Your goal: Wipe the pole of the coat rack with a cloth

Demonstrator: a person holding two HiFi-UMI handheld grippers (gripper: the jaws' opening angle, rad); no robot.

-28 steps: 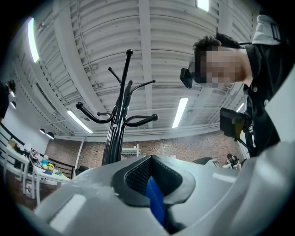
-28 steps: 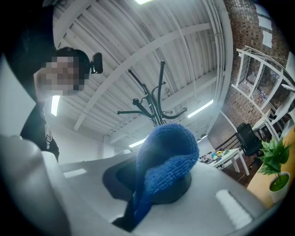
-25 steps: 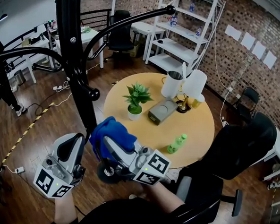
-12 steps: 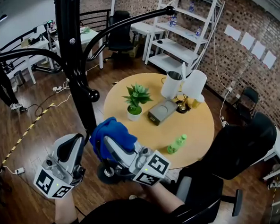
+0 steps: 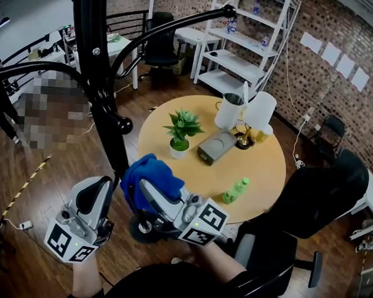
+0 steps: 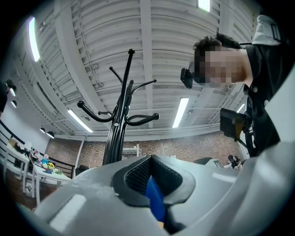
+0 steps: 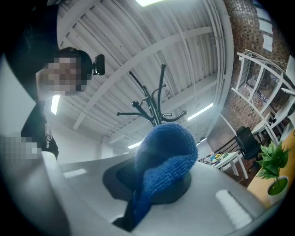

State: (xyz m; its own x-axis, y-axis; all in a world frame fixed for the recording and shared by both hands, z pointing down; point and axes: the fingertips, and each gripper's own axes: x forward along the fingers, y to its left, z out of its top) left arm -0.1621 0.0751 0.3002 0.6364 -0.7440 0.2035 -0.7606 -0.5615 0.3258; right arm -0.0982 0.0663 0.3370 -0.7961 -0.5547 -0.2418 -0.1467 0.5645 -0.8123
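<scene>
The black coat rack pole (image 5: pixel 101 77) runs from the top left down between my two grippers. My right gripper (image 5: pixel 151 190) is shut on a bunched blue cloth (image 5: pixel 150 173), which sits just right of the pole's lower part; I cannot tell whether it touches. In the right gripper view the cloth (image 7: pixel 163 152) bulges out over the jaws, with the rack (image 7: pixel 154 108) beyond. My left gripper (image 5: pixel 101 189) is low on the pole's left side. In the left gripper view its pads (image 6: pixel 138 175) meet at the tip, and the pole (image 6: pixel 117 133) rises beyond.
Curved rack arms (image 5: pixel 169 26) and a knobbed hook (image 5: pixel 125 124) stick out from the pole. A round wooden table (image 5: pixel 267 175) to the right holds a potted plant (image 5: pixel 181 135), a green bottle (image 5: pixel 235 191), white jugs (image 5: pixel 230 111) and a grey box (image 5: pixel 216 147). A black office chair (image 5: pixel 316 197) stands at the right.
Both grippers and the cloth stay almost where they were. Only the person at the far left has shifted.
</scene>
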